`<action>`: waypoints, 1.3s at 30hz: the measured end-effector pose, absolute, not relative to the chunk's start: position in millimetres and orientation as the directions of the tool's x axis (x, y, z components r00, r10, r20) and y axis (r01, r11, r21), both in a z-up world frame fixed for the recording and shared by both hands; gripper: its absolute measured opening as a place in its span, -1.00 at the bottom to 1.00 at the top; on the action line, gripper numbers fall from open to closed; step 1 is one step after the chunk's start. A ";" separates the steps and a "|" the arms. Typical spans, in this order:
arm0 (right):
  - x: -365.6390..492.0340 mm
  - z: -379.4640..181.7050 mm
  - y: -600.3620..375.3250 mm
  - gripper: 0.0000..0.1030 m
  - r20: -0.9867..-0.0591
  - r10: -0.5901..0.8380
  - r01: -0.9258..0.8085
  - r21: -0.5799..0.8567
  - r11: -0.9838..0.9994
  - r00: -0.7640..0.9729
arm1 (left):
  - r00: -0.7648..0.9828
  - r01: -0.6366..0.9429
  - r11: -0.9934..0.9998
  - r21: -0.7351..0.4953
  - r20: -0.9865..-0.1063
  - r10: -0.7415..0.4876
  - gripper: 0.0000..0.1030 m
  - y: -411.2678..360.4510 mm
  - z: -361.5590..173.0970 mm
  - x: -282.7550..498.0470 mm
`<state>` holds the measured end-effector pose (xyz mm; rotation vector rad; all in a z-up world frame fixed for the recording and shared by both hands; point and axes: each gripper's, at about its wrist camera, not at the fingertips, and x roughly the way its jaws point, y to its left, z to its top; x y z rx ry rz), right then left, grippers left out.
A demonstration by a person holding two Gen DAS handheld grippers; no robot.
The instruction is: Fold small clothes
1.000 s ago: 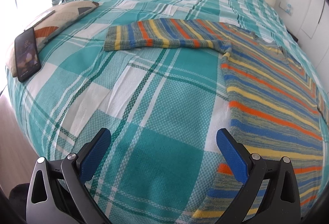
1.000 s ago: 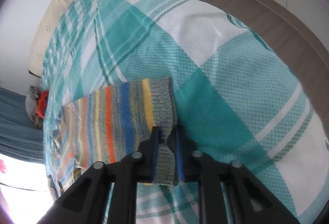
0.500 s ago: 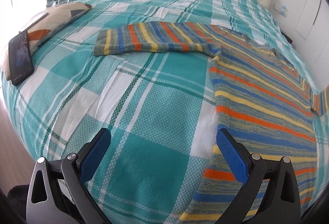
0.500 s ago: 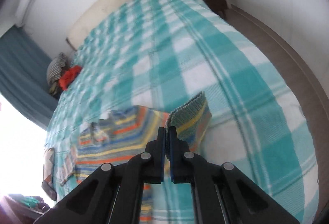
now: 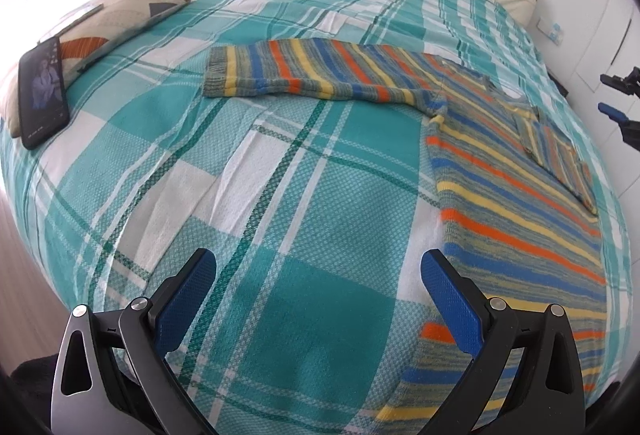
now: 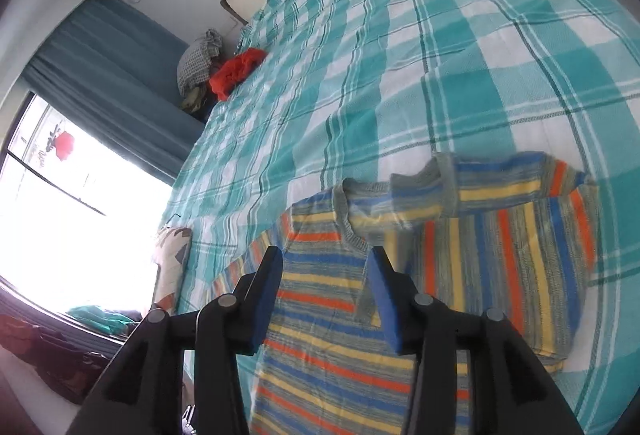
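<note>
Phone (image 5: 43,91): on a cushion (image 5: 116,15) at the bed's left edge. Bed (image 5: 280,195): teal plaid cover. Left gripper (image 5: 316,299): jaws wide apart, empty, above bare cover near the front edge. Striped sweater (image 5: 516,203): flat on the bed's right side, one sleeve (image 5: 320,71) stretched leftward, the other folded across the chest. Right gripper (image 6: 324,299): jaws have just been opening, partly apart, nothing between them, above the sweater.
</note>
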<state>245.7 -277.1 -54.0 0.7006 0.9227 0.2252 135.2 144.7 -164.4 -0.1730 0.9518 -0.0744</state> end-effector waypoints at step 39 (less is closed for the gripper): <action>76.0 -174.2 -355.5 -1.00 -0.898 0.180 0.358 0.334 0.872 0.401 | 0.548 0.061 0.997 -0.042 -0.834 -0.069 0.99 110.4 -177.6 128.2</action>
